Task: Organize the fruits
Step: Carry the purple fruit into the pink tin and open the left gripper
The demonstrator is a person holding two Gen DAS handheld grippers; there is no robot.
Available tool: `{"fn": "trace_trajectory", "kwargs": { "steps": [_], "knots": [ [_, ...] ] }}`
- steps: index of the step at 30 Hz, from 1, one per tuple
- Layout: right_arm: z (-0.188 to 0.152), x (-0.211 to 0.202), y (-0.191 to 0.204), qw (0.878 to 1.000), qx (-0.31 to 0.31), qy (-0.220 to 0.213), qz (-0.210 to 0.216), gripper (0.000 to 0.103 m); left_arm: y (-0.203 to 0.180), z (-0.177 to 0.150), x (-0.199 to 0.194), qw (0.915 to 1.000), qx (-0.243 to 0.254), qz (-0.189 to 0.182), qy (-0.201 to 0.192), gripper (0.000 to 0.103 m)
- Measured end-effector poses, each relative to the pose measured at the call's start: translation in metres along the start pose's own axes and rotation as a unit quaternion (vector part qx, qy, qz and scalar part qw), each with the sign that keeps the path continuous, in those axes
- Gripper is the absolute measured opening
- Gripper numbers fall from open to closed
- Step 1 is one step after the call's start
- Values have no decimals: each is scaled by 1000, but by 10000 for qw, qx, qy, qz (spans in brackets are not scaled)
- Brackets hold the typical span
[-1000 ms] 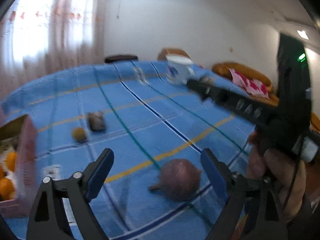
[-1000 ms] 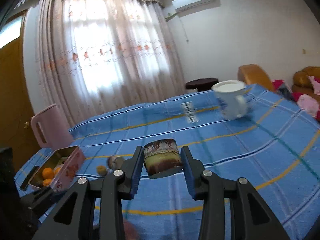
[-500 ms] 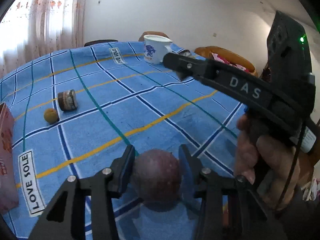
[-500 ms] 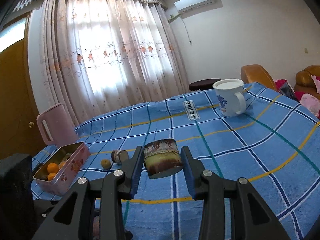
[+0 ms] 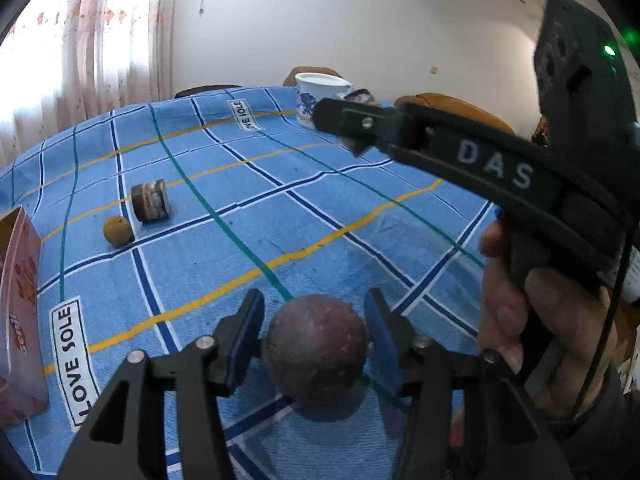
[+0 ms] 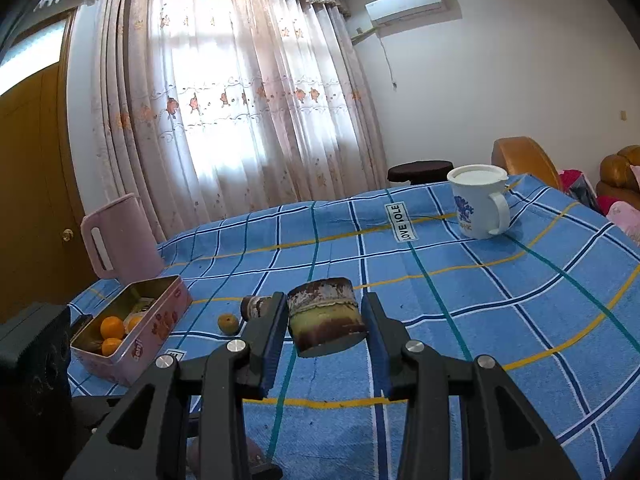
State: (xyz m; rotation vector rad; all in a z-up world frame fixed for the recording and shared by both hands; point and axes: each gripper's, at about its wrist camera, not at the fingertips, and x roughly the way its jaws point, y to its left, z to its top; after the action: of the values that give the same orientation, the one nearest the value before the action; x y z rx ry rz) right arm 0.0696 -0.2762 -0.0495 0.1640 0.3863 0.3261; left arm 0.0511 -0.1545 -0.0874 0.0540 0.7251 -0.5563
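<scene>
My left gripper (image 5: 314, 326) is shut on a round purple-brown fruit (image 5: 316, 354) just above the blue checked cloth (image 5: 340, 216). My right gripper (image 6: 324, 322) is shut on a rusty cut fruit chunk (image 6: 326, 320), held above the cloth; it also shows in the left wrist view (image 5: 362, 100). A small yellow-brown fruit (image 5: 117, 231) and another rusty chunk (image 5: 150, 200) lie together on the cloth; they also show in the right wrist view, the fruit (image 6: 228, 323) and the chunk (image 6: 256, 307). A pink tin (image 6: 160, 320) holds oranges (image 6: 111, 327) at the left.
A white mug (image 6: 478, 206) stands at the far right of the cloth. A pink lid (image 6: 120, 236) leans behind the tin. The tin's side (image 5: 18, 304) shows at the left edge of the left wrist view. Sofas stand beyond the table on the right.
My left gripper has closed on the purple-brown fruit that lay on the cloth a second ago. My right gripper keeps hold of the chunk and has shifted little.
</scene>
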Motion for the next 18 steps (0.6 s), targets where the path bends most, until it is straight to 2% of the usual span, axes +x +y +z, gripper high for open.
{"fn": "trace_trajectory", "kwargs": {
  "steps": [6,10,14,18],
  "knots": [
    [2,-1,3,10000,-42,-16,86,40,5,-2,-13,10000,11,21,-92,46],
    [7,0,17,9996,-202,-31,189,40,24,5,-36,9988,-153,164,-437,45],
    [13,8,42,9982,-455,2,388,40,49,12,-64,9947,-316,535,-823,45],
    [21,21,74,9951,-717,40,675,40,85,16,-95,9858,-549,1022,-1214,45]
  ]
}}
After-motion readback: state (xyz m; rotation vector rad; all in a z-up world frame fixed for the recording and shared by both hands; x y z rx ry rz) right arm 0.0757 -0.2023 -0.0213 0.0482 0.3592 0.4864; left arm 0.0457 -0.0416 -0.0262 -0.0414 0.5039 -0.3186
